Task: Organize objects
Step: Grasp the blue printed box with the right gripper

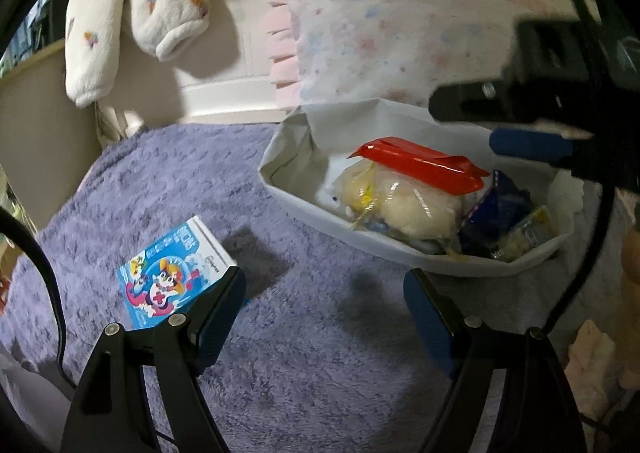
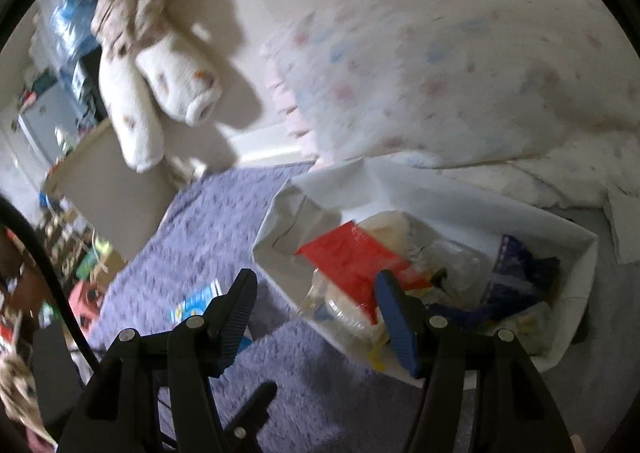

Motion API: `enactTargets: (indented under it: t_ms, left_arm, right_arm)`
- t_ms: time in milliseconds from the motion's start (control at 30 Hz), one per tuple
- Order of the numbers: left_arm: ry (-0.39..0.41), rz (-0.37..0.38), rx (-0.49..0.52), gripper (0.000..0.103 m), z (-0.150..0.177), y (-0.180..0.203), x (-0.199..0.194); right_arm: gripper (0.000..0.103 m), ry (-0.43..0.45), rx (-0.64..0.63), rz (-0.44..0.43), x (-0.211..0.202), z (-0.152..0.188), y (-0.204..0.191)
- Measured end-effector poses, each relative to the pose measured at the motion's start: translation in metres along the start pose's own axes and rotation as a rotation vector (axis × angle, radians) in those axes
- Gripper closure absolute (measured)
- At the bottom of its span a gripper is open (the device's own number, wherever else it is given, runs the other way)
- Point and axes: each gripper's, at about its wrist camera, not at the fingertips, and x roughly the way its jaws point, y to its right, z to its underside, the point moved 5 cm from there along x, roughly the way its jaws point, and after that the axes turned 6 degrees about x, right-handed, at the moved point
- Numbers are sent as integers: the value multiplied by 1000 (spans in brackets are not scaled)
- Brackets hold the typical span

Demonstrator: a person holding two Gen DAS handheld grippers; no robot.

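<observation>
We are gathering loose things into the white bin (image 1: 288, 193), which is sitting on the purple fleece blanket (image 1: 180, 181) near the wall so that both hands can reach it. It is already holding a red packet (image 1: 420, 163) lying on top of a clear bag of pale yellow pieces (image 1: 400, 201), with a dark blue wrapper (image 1: 500, 209) wedged beside them toward the right end. The one task item not yet in is the blue cartoon carton (image 1: 176, 277), lying flat on the blanket well apart from the bin, to its left.

We are holding the left gripper (image 1: 324, 293) with its jaws spread wide and nothing between them, its left finger overlapping the carton's near corner in the left wrist view (probably lining up for that pick). The right gripper (image 2: 316, 293) is hanging over the bin's near wall with its jaws parted and empty; the red packet is lying below them, not clamped.

The right wrist view is smearing badly, so the carton (image 2: 196, 303) is showing only as a blue streak behind the left finger. We cannot read the carton's print, and what lies at the bin's bottom is hidden under the bags. A plush toy (image 1: 160, 5) and a speckled quilt (image 1: 380, 41) are cut off at the top edge.
</observation>
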Motion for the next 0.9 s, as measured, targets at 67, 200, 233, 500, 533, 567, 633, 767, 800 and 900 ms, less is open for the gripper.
enactTargets:
  t_ms: [67, 200, 233, 500, 533, 567, 633, 767, 800, 900]
  left_arm:
    - [-4, 9, -41, 22, 0, -9, 1]
    - [13, -5, -154, 22, 2, -38, -5]
    - [16, -16, -171, 22, 3, -44, -6]
    - [9, -103, -298, 23, 11, -87, -4]
    - [5, -113, -306, 23, 12, -91, -4]
    - [2, -121, -313, 23, 13, -94, -3]
    - [1, -128, -331, 23, 14, -100, -3]
    - [12, -124, -370, 23, 16, -111, -5]
    - [13, -120, -380, 23, 17, -114, -5]
    - [13, -103, -411, 23, 20, -121, -2]
  right_arm:
    - [43, -10, -30, -18, 3, 4, -7]
    - [43, -21, -103, -52, 8, 13, -20]
    - [43, -32, -123, -54, 10, 15, -23]
    - [43, -150, -231, -152, 41, 46, -51]
    - [43, -159, -238, -162, 45, 49, -53]
    - [43, -166, -240, -176, 49, 52, -54]
    - [43, -179, -233, -211, 55, 56, -56]
    - [43, -171, -204, -324, 61, 60, -61]
    - [43, -159, -195, -360, 62, 60, -62]
    - [43, -131, -154, -434, 67, 57, -64]
